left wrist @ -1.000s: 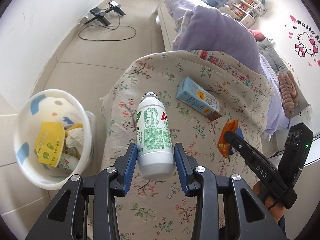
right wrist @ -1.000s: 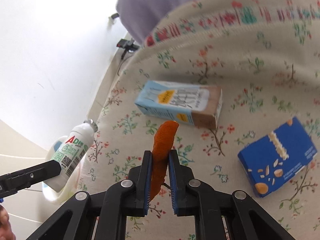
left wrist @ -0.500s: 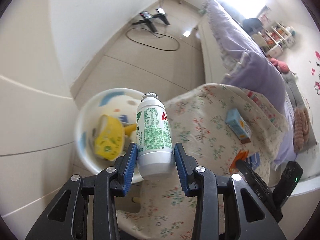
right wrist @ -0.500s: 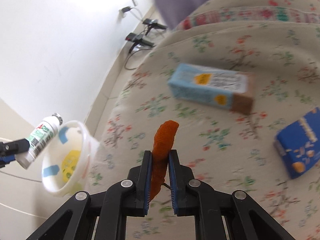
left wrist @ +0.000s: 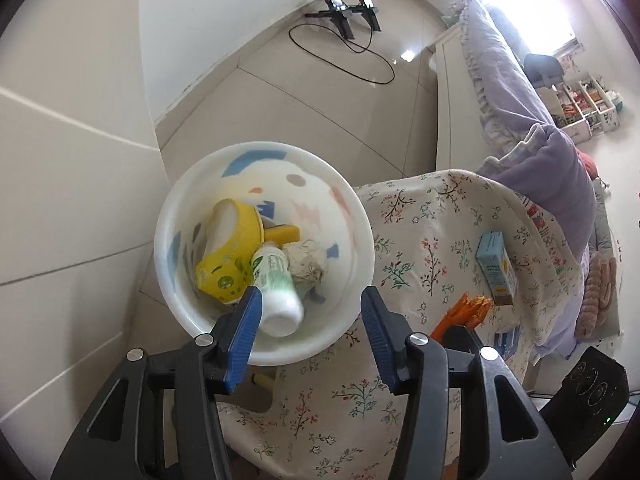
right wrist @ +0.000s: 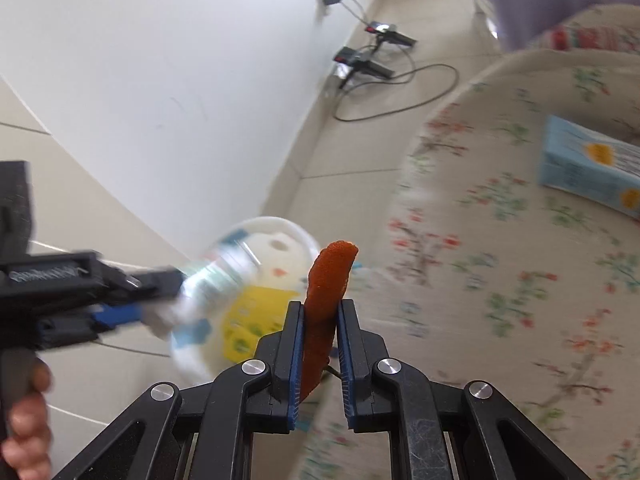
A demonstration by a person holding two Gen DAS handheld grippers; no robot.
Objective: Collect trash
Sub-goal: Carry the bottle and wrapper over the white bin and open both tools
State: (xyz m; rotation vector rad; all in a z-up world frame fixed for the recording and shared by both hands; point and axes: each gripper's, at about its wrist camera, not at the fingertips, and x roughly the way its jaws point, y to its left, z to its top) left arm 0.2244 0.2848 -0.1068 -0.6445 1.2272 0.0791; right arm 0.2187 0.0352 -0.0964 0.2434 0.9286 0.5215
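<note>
My left gripper (left wrist: pixel 310 304) hangs over the white trash bin (left wrist: pixel 360 216), and its jaws are opening. The white bottle with a green label (left wrist: pixel 276 288) has left the pads and lies tilted in the bin beside the left finger, on a yellow cup and crumpled paper. My right gripper (right wrist: pixel 320 312) is shut on an orange wrapper (right wrist: pixel 326 280) that sticks up between its pads. It is over the table's edge near the bin (right wrist: pixel 280 228). A light blue carton (left wrist: pixel 496 268) lies on the floral tablecloth (left wrist: pixel 420 240).
A dark blue box (left wrist: pixel 506 340) shows partly behind the right gripper. On the tiled floor farther off are two black stands with a looping cable (left wrist: pixel 348 12). A bed with a purple blanket (left wrist: pixel 532 152) borders the table. A white wall runs along the bin's left.
The left gripper carried the bottle from above the table to over the bin, then opened and let it drop in. The right gripper moved left towards the bin, still holding the orange wrapper.
</note>
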